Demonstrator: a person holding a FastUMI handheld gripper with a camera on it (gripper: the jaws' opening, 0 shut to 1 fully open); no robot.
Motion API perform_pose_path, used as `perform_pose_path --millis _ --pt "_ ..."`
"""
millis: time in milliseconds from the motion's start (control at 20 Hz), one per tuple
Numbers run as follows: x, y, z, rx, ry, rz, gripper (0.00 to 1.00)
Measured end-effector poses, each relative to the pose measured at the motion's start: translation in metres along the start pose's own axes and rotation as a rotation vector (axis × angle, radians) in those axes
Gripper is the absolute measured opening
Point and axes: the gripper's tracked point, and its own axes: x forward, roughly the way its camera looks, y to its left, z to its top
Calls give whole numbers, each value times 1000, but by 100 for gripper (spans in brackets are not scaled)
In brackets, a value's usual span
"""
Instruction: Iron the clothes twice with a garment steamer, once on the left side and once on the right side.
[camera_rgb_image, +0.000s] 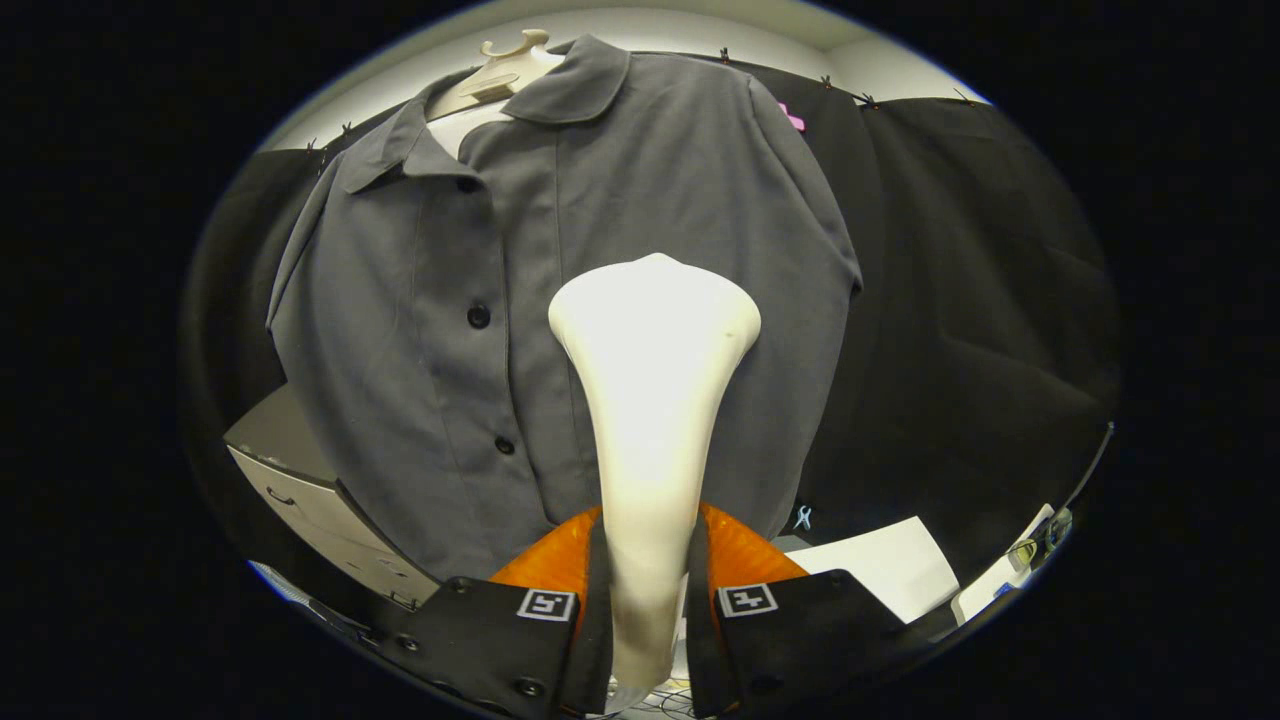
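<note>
Steamer (650, 400) clamped in our gripper (648, 610), head raised toward the grey shirt (560, 300).

Nearest to us, we see the two fingers closed on the steamer's pale handle, one pressing each side of it. From between them the handle rises and widens into a broad head, which stands in front of the shirt's lower middle, just right of the button row; we cannot tell whether it touches the cloth. Beyond it the shirt hangs buttoned on a cream hanger (505, 70), collar spread. Behind the shirt's left hem sits a pale drawer cabinet (300, 490).
</note>
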Motion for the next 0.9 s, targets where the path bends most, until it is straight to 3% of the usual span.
perform_pose_path --millis 900 --pt "21 -3 -117 24 186 21 38"
